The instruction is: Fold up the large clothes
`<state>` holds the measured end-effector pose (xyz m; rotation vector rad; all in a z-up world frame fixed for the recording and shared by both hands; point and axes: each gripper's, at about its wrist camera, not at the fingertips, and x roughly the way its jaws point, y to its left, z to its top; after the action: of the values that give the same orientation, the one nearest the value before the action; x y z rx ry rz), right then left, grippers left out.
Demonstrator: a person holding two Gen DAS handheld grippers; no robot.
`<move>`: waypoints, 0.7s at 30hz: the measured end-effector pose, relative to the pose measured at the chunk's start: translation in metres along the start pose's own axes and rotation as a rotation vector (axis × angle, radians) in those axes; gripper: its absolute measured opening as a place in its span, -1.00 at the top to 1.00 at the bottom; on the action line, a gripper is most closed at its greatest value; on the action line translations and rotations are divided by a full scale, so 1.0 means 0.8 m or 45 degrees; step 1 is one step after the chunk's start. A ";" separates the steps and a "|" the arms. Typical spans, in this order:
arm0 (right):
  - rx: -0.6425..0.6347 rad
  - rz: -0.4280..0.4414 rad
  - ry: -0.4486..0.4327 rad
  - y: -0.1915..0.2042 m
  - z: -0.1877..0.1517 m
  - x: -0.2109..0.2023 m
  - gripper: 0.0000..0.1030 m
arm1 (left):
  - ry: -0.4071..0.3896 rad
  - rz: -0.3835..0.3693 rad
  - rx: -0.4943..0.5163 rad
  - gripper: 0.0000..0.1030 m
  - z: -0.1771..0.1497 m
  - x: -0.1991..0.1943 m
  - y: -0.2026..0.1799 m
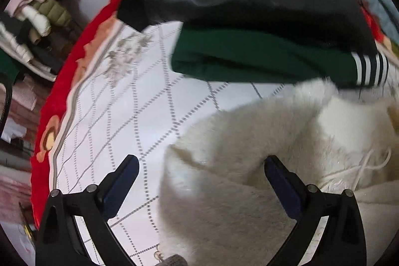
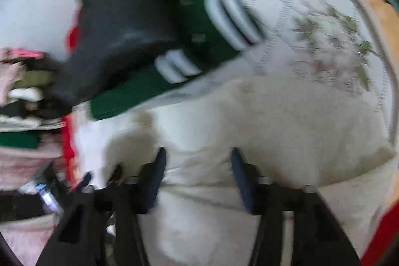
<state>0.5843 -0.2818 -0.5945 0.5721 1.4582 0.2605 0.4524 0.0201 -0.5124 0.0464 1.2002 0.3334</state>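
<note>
My left gripper [image 1: 200, 176] hangs with jaws spread wide and empty over the fleece [image 1: 249, 141] on the bed [image 1: 119, 116]. My right gripper [image 2: 198, 166] is released too. The stack [image 1: 261, 29] lies just beside; a careless sweep could topple it.

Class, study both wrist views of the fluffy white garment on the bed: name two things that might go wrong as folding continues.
1. The white garment lies against the folded green-and-black stack; dragging it may topple that stack.
2. A loose drawstring lies near the open left gripper and might snag.
3. The open right gripper hovers over thick pile; it may pinch only fluff and slip.
</note>
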 end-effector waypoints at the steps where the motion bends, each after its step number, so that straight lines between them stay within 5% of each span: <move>1: -0.023 0.063 0.062 0.005 -0.004 0.008 -0.13 | 0.000 -0.001 -0.016 -1.00 0.002 0.000 0.003; 6: -0.074 0.068 0.353 0.017 -0.007 0.106 -0.13 | 0.022 0.019 -0.051 -1.00 0.001 0.008 0.005; 8: -0.090 0.077 0.428 0.016 -0.013 0.141 0.21 | 0.005 0.031 -0.042 -1.00 -0.001 0.006 0.005; 9: -0.149 0.029 0.430 0.022 -0.015 0.149 0.62 | -0.001 0.035 -0.037 -1.00 -0.001 0.005 0.005; 10: -0.206 0.004 0.408 0.031 -0.013 0.144 0.71 | -0.009 0.038 -0.032 -1.00 -0.002 0.003 0.007; 15: -0.333 -0.181 0.021 0.071 -0.009 0.080 0.75 | -0.039 0.012 -0.055 -1.00 -0.009 -0.007 0.020; 19: -0.265 -0.209 0.228 0.051 0.008 0.116 0.68 | -0.034 0.002 -0.040 -1.00 -0.012 -0.019 0.021; 21: -0.247 -0.163 0.222 0.042 0.011 0.089 0.47 | -0.056 -0.011 -0.042 -1.00 -0.018 -0.037 0.027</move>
<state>0.6070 -0.2200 -0.6385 0.3032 1.6095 0.3535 0.4247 0.0305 -0.4865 0.0197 1.1505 0.3428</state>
